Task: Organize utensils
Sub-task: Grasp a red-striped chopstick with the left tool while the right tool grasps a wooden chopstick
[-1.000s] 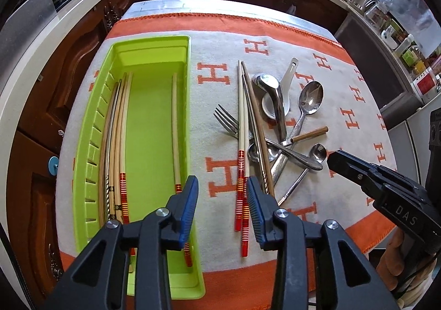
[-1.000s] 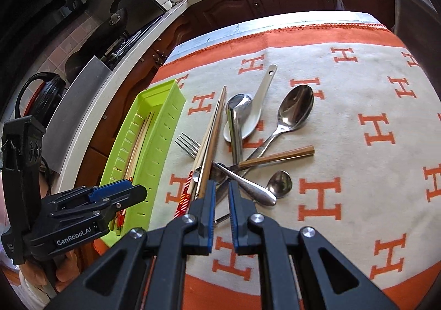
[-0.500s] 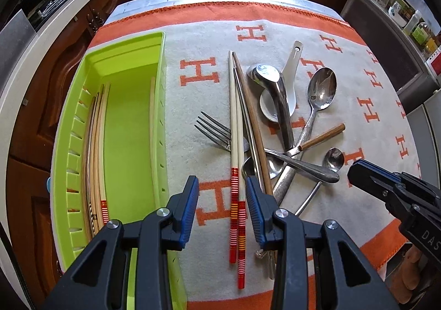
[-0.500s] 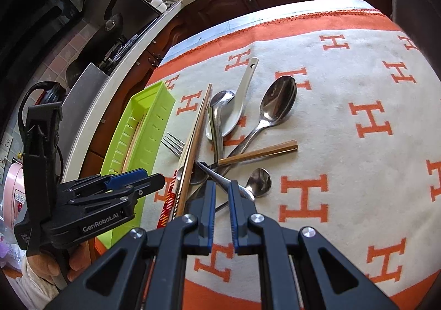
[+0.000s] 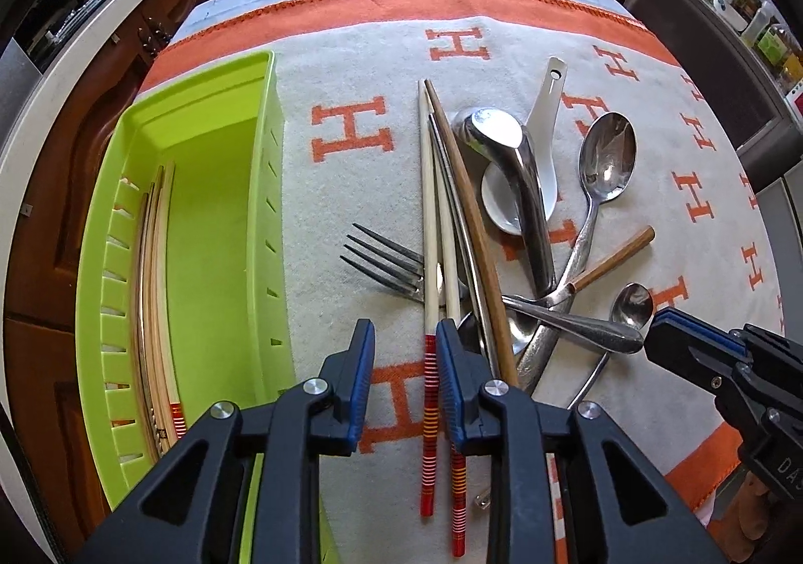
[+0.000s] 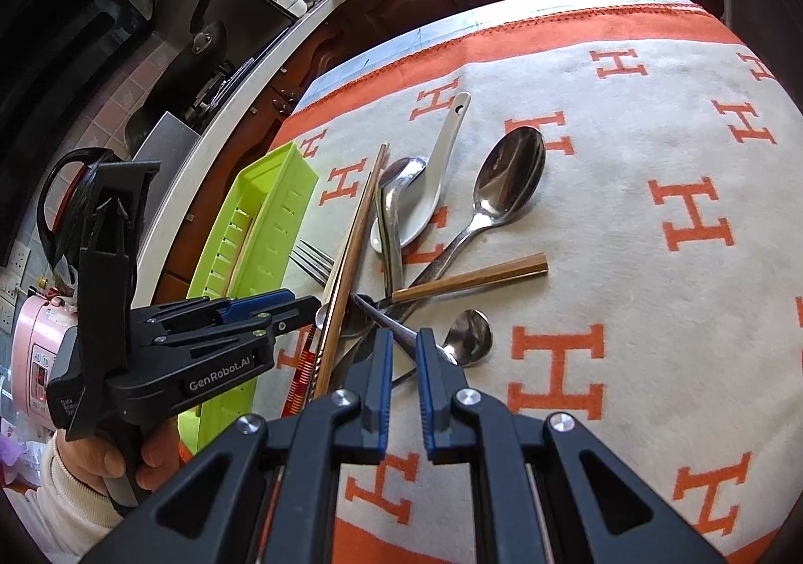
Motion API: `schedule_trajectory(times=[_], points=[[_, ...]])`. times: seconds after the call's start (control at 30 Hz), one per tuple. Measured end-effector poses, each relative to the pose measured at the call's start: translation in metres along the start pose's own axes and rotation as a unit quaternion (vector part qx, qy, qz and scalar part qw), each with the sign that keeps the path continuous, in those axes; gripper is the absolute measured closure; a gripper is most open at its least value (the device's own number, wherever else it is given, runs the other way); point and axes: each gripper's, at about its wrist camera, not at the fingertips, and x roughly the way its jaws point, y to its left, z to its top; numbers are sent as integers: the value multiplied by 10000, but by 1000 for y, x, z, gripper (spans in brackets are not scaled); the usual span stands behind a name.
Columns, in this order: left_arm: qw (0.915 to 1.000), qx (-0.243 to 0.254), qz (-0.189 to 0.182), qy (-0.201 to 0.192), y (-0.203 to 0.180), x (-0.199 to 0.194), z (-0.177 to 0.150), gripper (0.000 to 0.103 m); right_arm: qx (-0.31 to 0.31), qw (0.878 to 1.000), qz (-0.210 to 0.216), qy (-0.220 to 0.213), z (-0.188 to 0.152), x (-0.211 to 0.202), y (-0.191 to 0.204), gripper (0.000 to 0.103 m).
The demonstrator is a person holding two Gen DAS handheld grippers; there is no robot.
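We hold our left gripper [image 5: 404, 358] low over the near edge of the orange-and-cream blanket [image 5: 502, 32], its blue-padded jaws spread, with the red-banded end of a pale chopstick [image 5: 429, 233] lying between them and its twin [image 5: 448, 258] just beside the right-hand finger; neither pad is seen pressing on the sticks. To the left, along the blanket's left edge, sits the lime-green tray [image 5: 266, 192], with several chopsticks [image 5: 158, 273] lying lengthwise against its far-left wall.

Right of the pale pair lie a brown wooden chopstick [image 5: 472, 223] and a thin metal one, then the heap: a fork [image 5: 381, 263] with tines pointing toward the tray, a white ceramic soup spoon [image 5: 544, 112], a heavy steel ladle-spoon [image 5: 522, 172] resting across it, a large steel spoon [image 5: 605, 162], a wooden-handled utensil [image 5: 615, 255] and a small spoon [image 5: 632, 305].

Our right gripper [image 6: 401, 353] hovers at the near side of that heap, jaws a narrow gap apart and holding nothing; a steel handle [image 6: 389, 320] crosses just beyond its tips. From that side we see our left hand [image 6: 110, 458] around its gripper's grip, near the tray's front end.
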Motion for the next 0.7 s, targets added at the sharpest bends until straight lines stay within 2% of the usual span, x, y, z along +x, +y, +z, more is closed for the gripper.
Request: schedule_trajectory(times=[0.03, 0.2, 0.4, 0.43, 0.47, 0.7], points=[[10000, 27, -13, 23, 0, 2, 1, 83, -13, 10000, 3, 14, 0, 1, 0, 94], [9994, 263, 232, -60, -7, 6, 2, 83, -64, 10000, 36, 56, 2, 5, 3, 94], [9987, 386, 291, -153, -9, 8, 4, 84, -216, 9997, 13, 111, 9, 15, 14, 94], [9984, 440, 302, -188, -9, 8, 4, 86, -237, 9996, 28, 122, 11, 17, 16, 94], [9980, 496, 325, -235, -9, 8, 5, 100, -255, 9996, 53, 145, 14, 19, 18, 94], [9989, 316, 92, -340, -10, -2, -2, 100, -371, 9981, 237, 424, 28, 43, 28, 93]])
